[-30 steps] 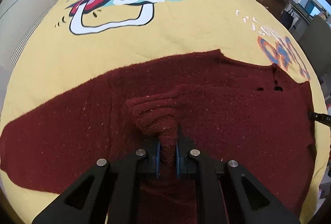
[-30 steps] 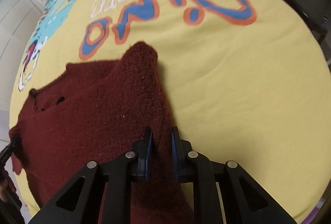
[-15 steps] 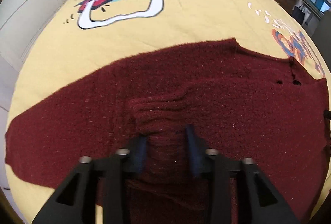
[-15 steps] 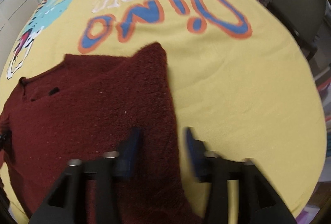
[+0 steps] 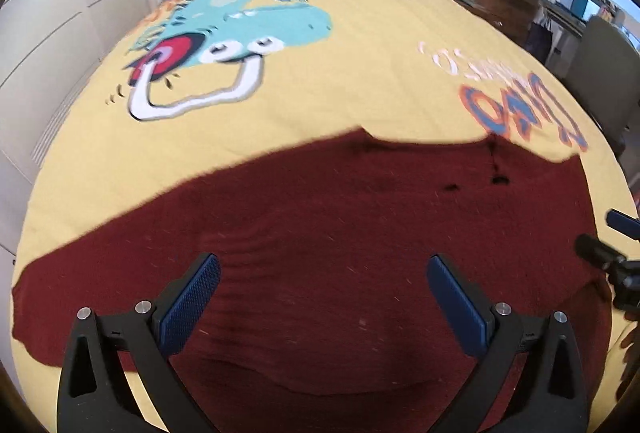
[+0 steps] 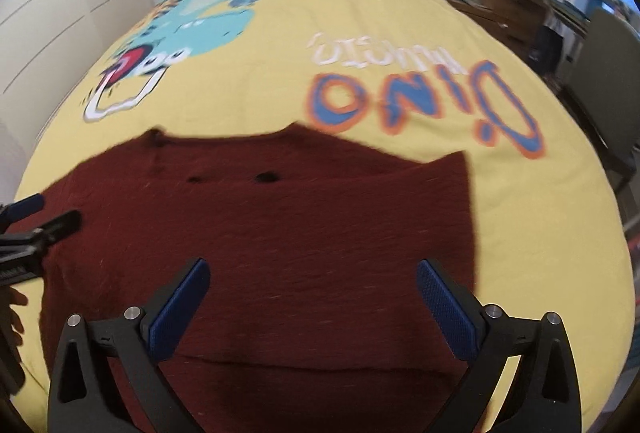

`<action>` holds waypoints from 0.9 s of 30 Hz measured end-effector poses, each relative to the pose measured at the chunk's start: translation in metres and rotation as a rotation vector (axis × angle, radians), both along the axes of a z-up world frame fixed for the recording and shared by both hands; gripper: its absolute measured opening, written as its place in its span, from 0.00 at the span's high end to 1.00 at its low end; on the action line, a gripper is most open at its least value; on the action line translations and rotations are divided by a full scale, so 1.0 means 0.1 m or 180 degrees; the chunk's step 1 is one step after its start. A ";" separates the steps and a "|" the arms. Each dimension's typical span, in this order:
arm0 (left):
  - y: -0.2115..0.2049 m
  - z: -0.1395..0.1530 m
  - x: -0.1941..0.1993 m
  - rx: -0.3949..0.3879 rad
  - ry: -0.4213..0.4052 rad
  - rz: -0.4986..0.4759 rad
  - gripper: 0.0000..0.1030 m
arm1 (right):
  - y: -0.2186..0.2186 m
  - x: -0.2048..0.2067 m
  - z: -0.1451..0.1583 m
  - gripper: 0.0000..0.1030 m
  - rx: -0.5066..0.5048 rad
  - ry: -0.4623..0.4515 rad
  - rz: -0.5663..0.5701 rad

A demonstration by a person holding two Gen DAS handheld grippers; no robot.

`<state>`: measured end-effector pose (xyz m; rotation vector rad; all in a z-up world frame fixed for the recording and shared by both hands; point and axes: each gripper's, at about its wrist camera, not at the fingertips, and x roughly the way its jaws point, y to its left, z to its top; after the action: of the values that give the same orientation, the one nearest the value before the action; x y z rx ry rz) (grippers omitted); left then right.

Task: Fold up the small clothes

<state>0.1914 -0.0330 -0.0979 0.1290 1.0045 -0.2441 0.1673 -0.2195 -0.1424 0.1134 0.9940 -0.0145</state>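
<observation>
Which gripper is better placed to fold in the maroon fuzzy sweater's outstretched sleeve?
Left gripper: the maroon sleeve stretches toward its side; the right gripper hangs near the opposite edge. Both jaws have just been opening, gripping nothing.

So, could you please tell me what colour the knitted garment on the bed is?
The garment is dark maroon red, lying on a yellow bedspread; clearest in the right wrist view.

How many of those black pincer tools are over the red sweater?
2. The left gripper hangs open over the sweater, the right gripper open over its right side.
</observation>
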 end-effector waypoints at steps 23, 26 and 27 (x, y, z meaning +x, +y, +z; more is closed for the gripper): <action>0.28 -0.76 -0.06 0.0149 0.0301 0.0126 0.01 | -0.37 -0.32 -0.75 0.00 -0.0241 0.0167 -0.0107; 0.24 -0.78 -0.08 0.0204 0.0244 0.0165 0.01 | -0.35 -0.34 -0.77 0.00 -0.0256 0.0138 -0.0136; 0.23 -0.77 -0.08 0.0232 0.0240 0.0160 0.01 | -0.34 -0.32 -0.76 0.00 -0.0277 0.0171 -0.0115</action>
<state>0.1831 -0.0101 -0.1750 0.1615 1.0906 -0.1676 0.1353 -0.2531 -0.2179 0.0515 1.0434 -0.0943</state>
